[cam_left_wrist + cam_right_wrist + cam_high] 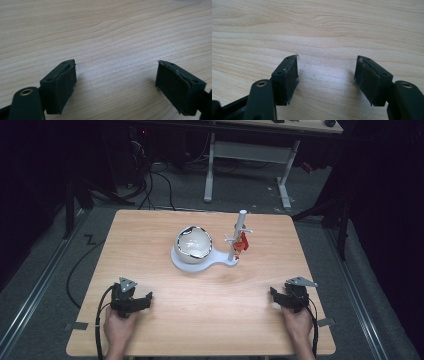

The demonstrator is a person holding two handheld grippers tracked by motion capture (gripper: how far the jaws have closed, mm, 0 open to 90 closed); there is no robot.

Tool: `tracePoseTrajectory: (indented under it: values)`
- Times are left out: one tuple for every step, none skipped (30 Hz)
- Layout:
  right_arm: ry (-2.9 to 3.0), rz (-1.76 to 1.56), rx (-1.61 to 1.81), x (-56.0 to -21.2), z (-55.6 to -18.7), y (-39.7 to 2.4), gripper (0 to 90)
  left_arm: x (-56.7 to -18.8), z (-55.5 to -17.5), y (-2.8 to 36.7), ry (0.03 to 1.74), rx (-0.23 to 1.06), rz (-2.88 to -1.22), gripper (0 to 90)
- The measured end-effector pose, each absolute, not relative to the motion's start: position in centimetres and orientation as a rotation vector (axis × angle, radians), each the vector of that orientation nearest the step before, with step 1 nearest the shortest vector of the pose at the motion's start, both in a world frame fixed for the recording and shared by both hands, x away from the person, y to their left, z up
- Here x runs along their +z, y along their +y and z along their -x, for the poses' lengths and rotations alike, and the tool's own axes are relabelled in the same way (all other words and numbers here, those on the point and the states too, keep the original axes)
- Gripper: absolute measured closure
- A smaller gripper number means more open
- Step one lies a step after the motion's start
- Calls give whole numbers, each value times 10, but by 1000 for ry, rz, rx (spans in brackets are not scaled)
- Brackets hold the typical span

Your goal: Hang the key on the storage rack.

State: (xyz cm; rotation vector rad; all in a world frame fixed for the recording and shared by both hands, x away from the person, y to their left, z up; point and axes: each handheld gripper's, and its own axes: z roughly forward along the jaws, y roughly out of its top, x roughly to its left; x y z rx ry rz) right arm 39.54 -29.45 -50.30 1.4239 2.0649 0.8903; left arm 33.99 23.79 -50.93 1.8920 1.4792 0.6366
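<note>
Both grippers, left gripper (141, 301) and right gripper (276, 296), low at near counter (150, 235) edge, jaws apart, nothing between. Bowl (194, 243) on white base (183, 261) mid-counter, well apart; peg stand (239, 236) with red piece (242, 243) beside. Nothing in between.

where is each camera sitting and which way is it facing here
High view: above the person's side, looking forward and down on the table with bowl and white stand; both hands, left hand-held gripper, right hand-held gripper show.
Left gripper view: rides the left hand-held gripper, looking along its open jaws at bare wood.
Right gripper view: rides the right hand-held gripper, jaws open over wood.
Shared: the two gripper views both show tabletop between parted pads.
</note>
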Motion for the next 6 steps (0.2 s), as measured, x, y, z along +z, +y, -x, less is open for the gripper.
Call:
tracePoseTrajectory:
  values:
    - [2065, -1422, 888, -503, -395, -294, 341, -509, -340, 238, 1479, 637, -1892, 172]
    - [2064, -1427, 889, -503, -395, -294, 339, -509, -340, 238, 1479, 637, -1892, 172]
    - [2064, -1427, 889, -503, -395, -294, 339, -509, -340, 238, 1479, 637, -1892, 172]
    - [2066, -1427, 888, -503, -395, -294, 323, -509, -340, 238, 1479, 637, -1892, 172]
    - [2066, -1427, 888, -503, -395, -294, 323, -509, -340, 238, 1479, 637, -1892, 172]
    - [2071, -1426, 888, -503, -395, -294, 299, -509, -340, 238, 1479, 637, -1892, 172]
